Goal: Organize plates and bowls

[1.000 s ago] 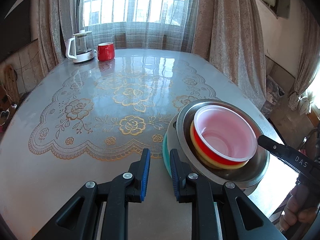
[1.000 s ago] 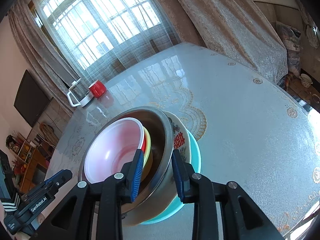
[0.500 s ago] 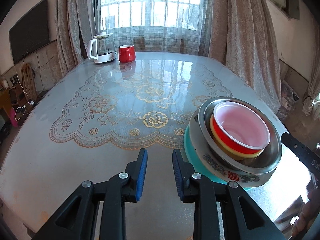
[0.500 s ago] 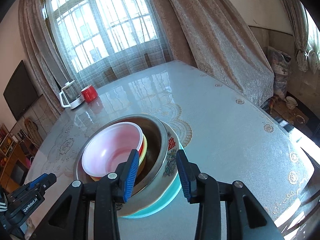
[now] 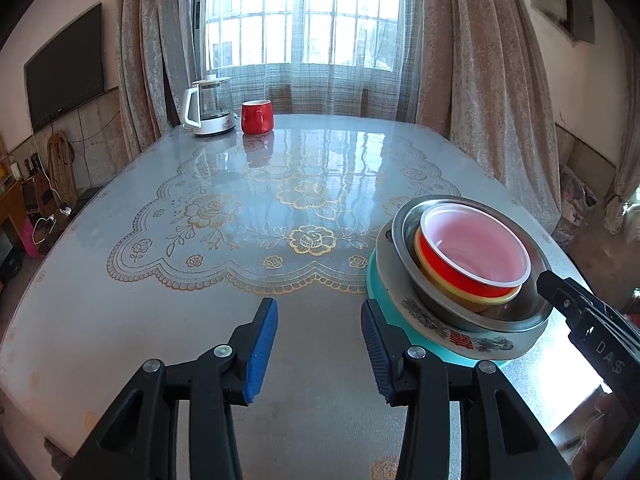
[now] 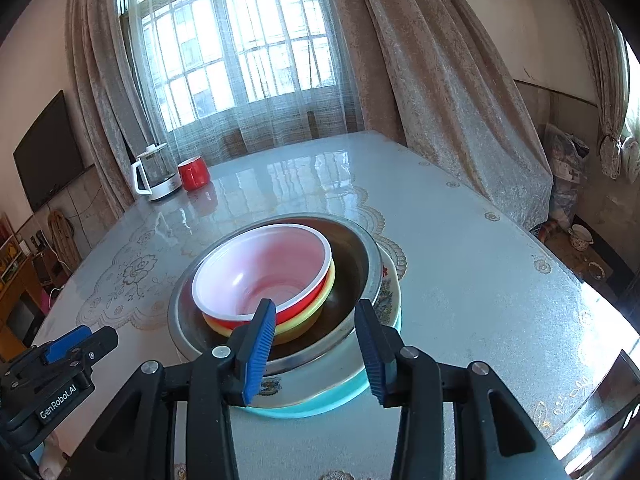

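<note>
With the stack (image 6: 280, 312) nested near the table (image 5: 200, 320) edge: both grippers released.
Right gripper (image 6: 316, 354) nearer, fingers just opened, empty, astride the near rim; left gripper (image 5: 320, 350) just opened too, over bare table, stack off to its right.

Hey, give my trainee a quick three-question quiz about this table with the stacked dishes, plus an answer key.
1. True or false: the red plastic bowl with the white inside sits at the top of the stack.
2. Which dish lies at the bottom? A) steel bowl B) round teal plate C) yellow bowl
3. Fill in: beside the white-handled glass kettle stands a red ____.

Key: 1 true; 2 B; 3 mug.
</note>
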A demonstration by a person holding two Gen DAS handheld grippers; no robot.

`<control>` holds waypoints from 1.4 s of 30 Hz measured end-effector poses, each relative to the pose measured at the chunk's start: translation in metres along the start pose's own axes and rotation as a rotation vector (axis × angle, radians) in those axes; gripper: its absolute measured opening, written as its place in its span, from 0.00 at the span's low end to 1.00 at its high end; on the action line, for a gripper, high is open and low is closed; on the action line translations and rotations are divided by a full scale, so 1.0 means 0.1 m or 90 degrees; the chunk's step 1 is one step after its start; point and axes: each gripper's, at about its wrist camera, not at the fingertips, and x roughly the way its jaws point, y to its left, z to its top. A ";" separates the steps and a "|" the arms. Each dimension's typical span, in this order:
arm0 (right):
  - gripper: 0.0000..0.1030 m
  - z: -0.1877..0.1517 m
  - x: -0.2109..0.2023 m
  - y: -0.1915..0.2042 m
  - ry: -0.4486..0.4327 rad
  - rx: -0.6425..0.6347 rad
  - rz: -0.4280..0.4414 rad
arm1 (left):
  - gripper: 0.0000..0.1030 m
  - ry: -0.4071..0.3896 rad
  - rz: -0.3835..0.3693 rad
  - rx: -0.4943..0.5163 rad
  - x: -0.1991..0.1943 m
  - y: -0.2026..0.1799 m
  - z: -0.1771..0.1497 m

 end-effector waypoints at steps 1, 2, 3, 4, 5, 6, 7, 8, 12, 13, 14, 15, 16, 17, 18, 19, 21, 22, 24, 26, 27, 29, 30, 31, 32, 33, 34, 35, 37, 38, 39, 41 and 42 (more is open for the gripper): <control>0.40 0.00 0.00 0.01 0.001 0.001 0.001 | 0.43 -0.003 0.002 0.004 -0.01 -0.02 0.00; 0.41 0.00 -0.01 0.01 0.000 0.001 0.000 | 0.43 -0.006 0.004 0.009 -0.01 -0.03 0.00; 0.41 0.00 -0.01 0.01 0.000 0.000 0.000 | 0.43 -0.009 0.006 0.012 -0.02 -0.04 0.00; 0.41 0.00 -0.01 0.01 0.000 -0.001 -0.002 | 0.45 -0.011 0.005 0.013 -0.03 -0.04 0.00; 0.41 0.00 -0.01 0.01 0.000 -0.001 -0.001 | 0.47 -0.011 0.002 0.011 -0.03 -0.04 0.00; 0.41 0.00 -0.01 0.01 0.001 -0.001 0.000 | 0.47 -0.010 -0.001 0.010 -0.03 -0.04 0.01; 0.41 -0.01 -0.01 0.01 0.002 0.000 0.000 | 0.48 -0.009 -0.002 0.009 -0.03 -0.04 0.01; 0.41 -0.01 -0.01 0.01 0.002 0.001 -0.001 | 0.48 -0.009 0.000 0.009 -0.03 -0.05 0.02; 0.41 0.00 0.00 0.01 0.002 0.000 -0.004 | 0.48 -0.015 0.007 0.012 -0.04 -0.06 0.02; 0.41 0.00 0.00 0.00 0.003 0.001 -0.004 | 0.49 -0.016 0.007 0.011 -0.04 -0.06 0.02; 0.41 0.00 0.01 0.00 0.003 0.002 -0.003 | 0.49 -0.017 0.009 0.014 -0.04 -0.07 0.03; 0.41 0.00 0.01 -0.01 0.004 0.004 -0.002 | 0.49 -0.018 0.012 0.017 -0.04 -0.08 0.03; 0.41 0.00 0.01 -0.01 0.005 0.006 -0.002 | 0.49 -0.019 0.016 0.021 -0.04 -0.09 0.03; 0.41 0.00 0.01 -0.02 0.005 0.008 -0.001 | 0.49 -0.018 0.019 0.023 -0.03 -0.09 0.03; 0.41 0.00 0.01 -0.02 0.005 0.009 0.001 | 0.49 -0.018 0.020 0.025 -0.03 -0.09 0.03; 0.41 0.00 0.01 -0.02 0.006 0.009 0.002 | 0.49 -0.017 0.021 0.025 -0.02 -0.10 0.03; 0.41 0.00 0.02 -0.02 0.008 0.010 0.004 | 0.49 -0.017 0.022 0.021 -0.02 -0.09 0.03; 0.41 -0.01 0.03 -0.02 0.009 0.011 0.005 | 0.49 -0.017 0.023 0.020 -0.02 -0.09 0.03; 0.42 -0.01 0.03 -0.02 0.010 0.009 0.003 | 0.49 -0.016 0.025 0.019 -0.02 -0.08 0.02; 0.42 0.00 0.03 -0.02 0.009 0.008 0.003 | 0.49 -0.018 0.027 0.019 -0.02 -0.08 0.01; 0.42 0.00 0.03 -0.01 0.008 0.008 0.002 | 0.49 -0.017 0.027 0.020 -0.02 -0.08 0.01; 0.42 0.01 0.02 0.00 0.005 0.006 0.001 | 0.49 -0.017 0.027 0.020 -0.02 -0.08 0.01; 0.42 0.01 0.02 0.00 0.004 0.005 0.001 | 0.49 -0.019 0.029 0.020 -0.03 -0.07 0.02; 0.42 0.01 0.02 0.01 0.004 0.005 0.001 | 0.49 -0.021 0.029 0.020 -0.03 -0.07 0.02; 0.42 0.01 0.03 0.01 0.005 0.004 0.001 | 0.49 -0.022 0.029 0.022 -0.04 -0.07 0.02; 0.42 0.01 0.03 0.01 0.006 0.005 0.002 | 0.49 -0.021 0.028 0.021 -0.04 -0.07 0.03; 0.42 0.01 0.03 0.01 0.007 0.005 0.003 | 0.49 -0.022 0.027 0.020 -0.04 -0.06 0.03; 0.42 0.01 0.03 0.01 0.007 0.005 0.003 | 0.49 -0.022 0.027 0.020 -0.04 -0.06 0.03; 0.42 0.01 0.03 0.01 0.005 0.005 0.002 | 0.49 -0.021 0.029 0.023 -0.03 -0.06 0.03; 0.42 0.01 0.03 0.01 0.004 0.005 0.001 | 0.49 -0.019 0.029 0.024 -0.03 -0.07 0.02; 0.42 0.02 0.03 0.02 0.004 0.005 0.002 | 0.49 -0.019 0.028 0.023 -0.03 -0.07 0.02; 0.42 0.01 0.03 0.02 0.003 0.004 0.000 | 0.49 -0.019 0.028 0.024 -0.03 -0.07 0.02; 0.42 0.01 0.03 0.02 0.002 0.004 0.001 | 0.49 -0.019 0.028 0.026 -0.03 -0.08 0.02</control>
